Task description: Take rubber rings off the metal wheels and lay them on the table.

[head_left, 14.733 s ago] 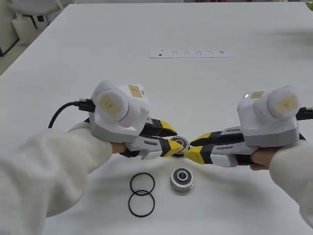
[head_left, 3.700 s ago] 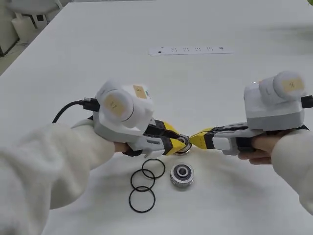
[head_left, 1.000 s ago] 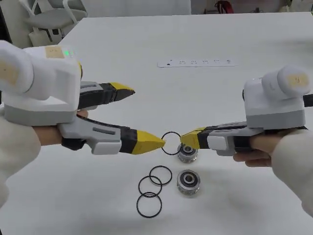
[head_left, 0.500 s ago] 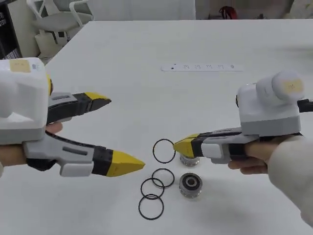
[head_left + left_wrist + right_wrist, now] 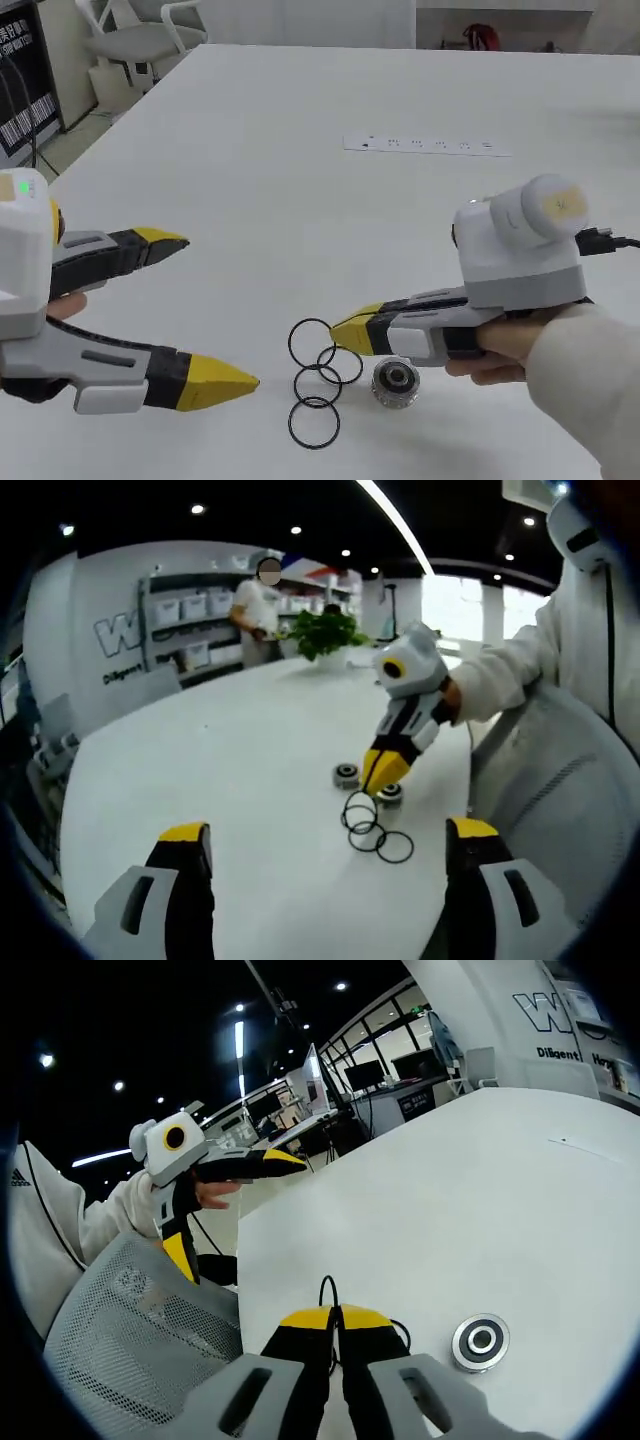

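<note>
The counter (image 5: 300,150) is wide, white and plain, with a white power strip (image 5: 425,146) in the upper middle of the head view and office chairs (image 5: 140,35) behind its far edge at the upper left. The left gripper view shows shelves (image 5: 195,615) and a green plant (image 5: 322,635) at the back of the room.

The right gripper (image 5: 345,335) points to the left of the frame, with its jaws pressed together on one rubber ring (image 5: 291,344). This ring sticks out from the tips to the left and shows its round face to the headset. In the right gripper view it looks like a narrow upright loop.

Three more rubber rings (image 5: 316,401) lie flat just below it, overlapping in a chain. A metal wheel (image 5: 396,378) stands just beside them, under the right gripper.

The left gripper (image 5: 215,310) is at the lower left, well apart from them, with its jaws spread wide.
</note>
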Tool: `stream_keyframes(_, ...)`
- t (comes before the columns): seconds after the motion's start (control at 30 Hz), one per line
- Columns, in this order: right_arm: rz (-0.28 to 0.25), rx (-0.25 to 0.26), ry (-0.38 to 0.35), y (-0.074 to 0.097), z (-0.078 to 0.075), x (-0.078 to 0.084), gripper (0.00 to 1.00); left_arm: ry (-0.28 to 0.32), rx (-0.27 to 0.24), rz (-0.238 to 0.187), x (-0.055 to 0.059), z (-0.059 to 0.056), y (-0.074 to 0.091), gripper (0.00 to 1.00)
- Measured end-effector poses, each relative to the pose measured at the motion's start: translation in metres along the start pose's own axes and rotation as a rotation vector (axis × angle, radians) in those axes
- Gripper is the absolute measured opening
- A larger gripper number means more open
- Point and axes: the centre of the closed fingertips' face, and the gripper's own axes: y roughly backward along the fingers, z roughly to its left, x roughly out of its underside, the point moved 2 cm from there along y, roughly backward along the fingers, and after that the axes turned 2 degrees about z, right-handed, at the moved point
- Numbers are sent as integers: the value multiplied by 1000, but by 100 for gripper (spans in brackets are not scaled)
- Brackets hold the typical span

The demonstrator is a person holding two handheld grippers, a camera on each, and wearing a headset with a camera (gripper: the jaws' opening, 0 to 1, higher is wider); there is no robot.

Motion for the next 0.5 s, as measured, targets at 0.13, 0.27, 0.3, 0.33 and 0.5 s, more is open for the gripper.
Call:
stream_keyframes(0.13,21,-11,12,-7,4,5,0,26,-5,20,14,-5,2,100)
stream_keyframes(0.27,42,-14,30,-14,4,10,0,50,-13,31,23,-8,6,100)
stream_keyframes(0.3,50,-15,36,-18,4,12,0,61,-14,31,25,-9,7,100)
stream_keyframes(0.33,53,-16,38,-18,4,13,0,64,-14,31,25,-9,7,100)
stream_keyframes(0.5,69,2,40,-26,0,19,0,79,-19,29,28,-10,9,100)
